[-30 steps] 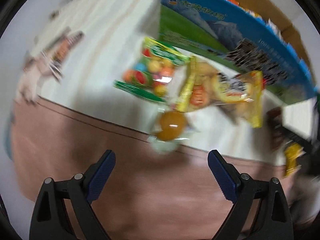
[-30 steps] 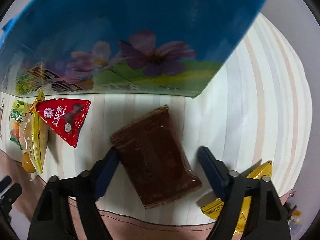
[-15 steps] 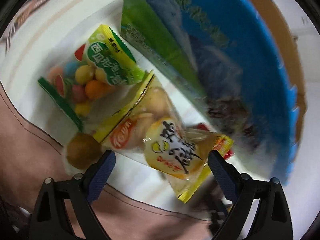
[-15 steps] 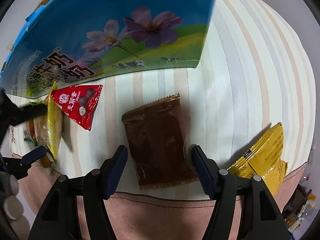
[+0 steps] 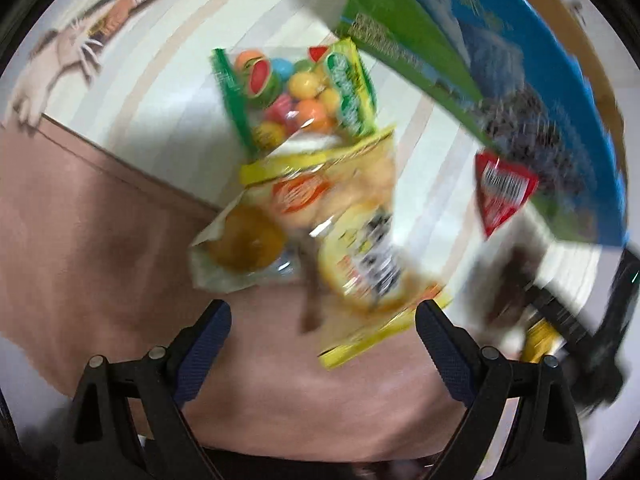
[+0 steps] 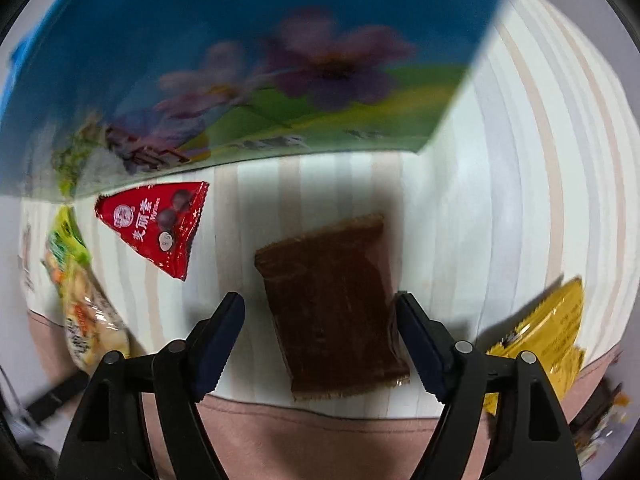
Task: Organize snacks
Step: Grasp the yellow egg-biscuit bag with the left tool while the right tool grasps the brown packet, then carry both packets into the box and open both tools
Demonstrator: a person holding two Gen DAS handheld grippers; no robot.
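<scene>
My left gripper (image 5: 322, 322) is open and empty, just short of a yellow snack bag (image 5: 352, 240) lying over a clear pack with an orange ball (image 5: 246, 246). A bag of coloured candy balls (image 5: 296, 96) lies beyond. My right gripper (image 6: 320, 320) is open, its fingers on either side of a flat brown packet (image 6: 332, 312) without touching it. A red triangular packet (image 6: 160, 224) lies to its left; it also shows in the left wrist view (image 5: 502, 196). A yellow bag (image 6: 548, 332) lies to the right. A big blue-green carton (image 6: 260, 60) stands behind.
Everything lies on a striped white cloth (image 6: 520, 200) with a pink border (image 6: 320, 436) at the near edge. A printed figure (image 5: 80, 52) marks the cloth at far left. The carton's open cardboard top (image 5: 580, 40) shows in the left wrist view.
The left gripper has pulled back and swung, so the yellow bag now sits ahead of the fingers rather than between them. The right gripper has moved closer over the brown packet.
</scene>
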